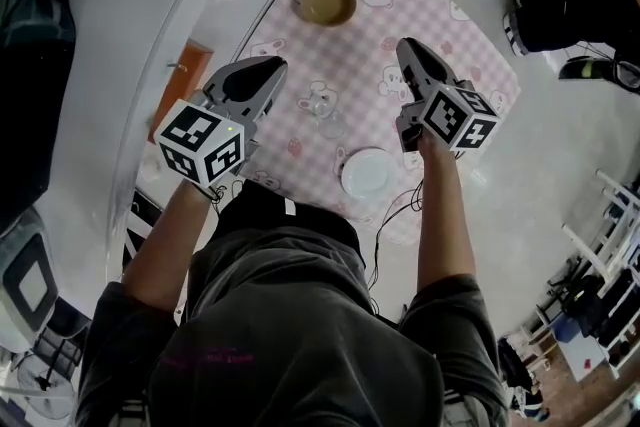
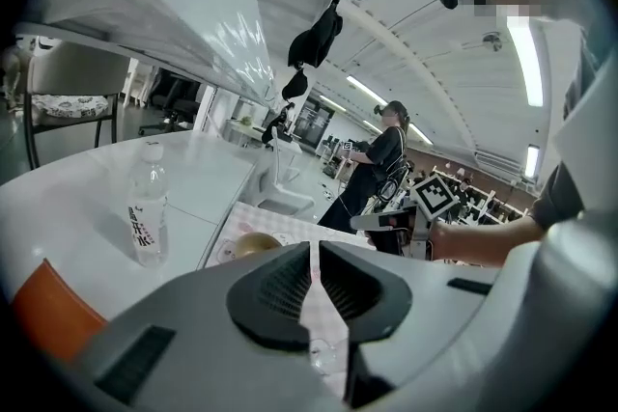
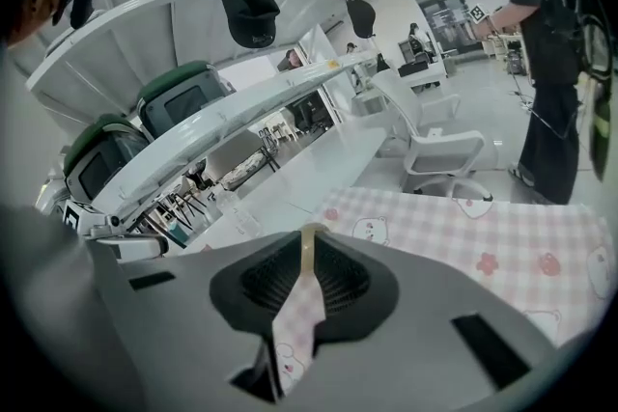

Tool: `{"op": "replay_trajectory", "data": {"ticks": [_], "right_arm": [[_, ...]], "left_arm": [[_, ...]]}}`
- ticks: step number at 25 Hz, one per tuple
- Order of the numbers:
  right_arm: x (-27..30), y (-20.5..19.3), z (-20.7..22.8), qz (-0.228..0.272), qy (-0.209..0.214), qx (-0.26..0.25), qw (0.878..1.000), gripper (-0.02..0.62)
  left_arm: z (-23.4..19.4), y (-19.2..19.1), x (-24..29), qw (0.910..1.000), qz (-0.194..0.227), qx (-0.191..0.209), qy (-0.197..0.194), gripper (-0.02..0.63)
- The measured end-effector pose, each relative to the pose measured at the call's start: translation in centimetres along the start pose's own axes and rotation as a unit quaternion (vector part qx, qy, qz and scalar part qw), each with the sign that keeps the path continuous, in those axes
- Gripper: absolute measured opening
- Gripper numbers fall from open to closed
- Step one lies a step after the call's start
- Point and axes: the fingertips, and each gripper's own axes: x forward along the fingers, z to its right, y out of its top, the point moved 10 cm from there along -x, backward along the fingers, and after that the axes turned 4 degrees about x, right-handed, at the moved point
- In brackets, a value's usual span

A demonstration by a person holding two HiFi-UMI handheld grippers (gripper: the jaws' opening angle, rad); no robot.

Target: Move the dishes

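a: what do the dishes look like?
b: a round bowl (image 1: pixel 325 1), dull gold-green. a plain white plate (image 1: pixel 367 172). a small clear glass (image 1: pixel 322 110) stands between them.
a: and the surface?
b: it's a white curved surface (image 1: pixel 200 25) with a pink checked cloth (image 1: pixel 440 25) printed with bears and flowers. a water bottle (image 2: pixel 148 217) stands on the bare white part, left of the cloth. above run white shelves (image 3: pixel 241 125) with dark caps (image 3: pixel 249 14) hanging from them. there are strip lights overhead, a white chair (image 3: pixel 439 150) past the cloth, and a person (image 2: pixel 381 159) standing on the grey floor (image 1: pixel 560 135).
a: where do the dishes lie against the fingers?
b: the bowl sits at the cloth's far end, ahead of both grippers and apart from them. the plate lies at the near edge, behind the tips and closer to the right gripper (image 1: pixel 408 47). the left gripper (image 1: pixel 272 67) hangs over the cloth's left edge.
a: and the fingers themselves?
b: each pair is nearly together, with only a thin slit between, and neither holds anything.
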Motion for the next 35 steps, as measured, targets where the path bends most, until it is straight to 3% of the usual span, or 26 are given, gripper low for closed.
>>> {"op": "replay_trajectory", "data": {"ticks": [35], "right_arm": [[13.6,-3.0,3.0,-0.09,0.013,0.022,0.996,0.04]], "left_arm": [[-4.0,-5.1,2.2,0.9983,-0.053,-0.023,0.012,0.028]]}}
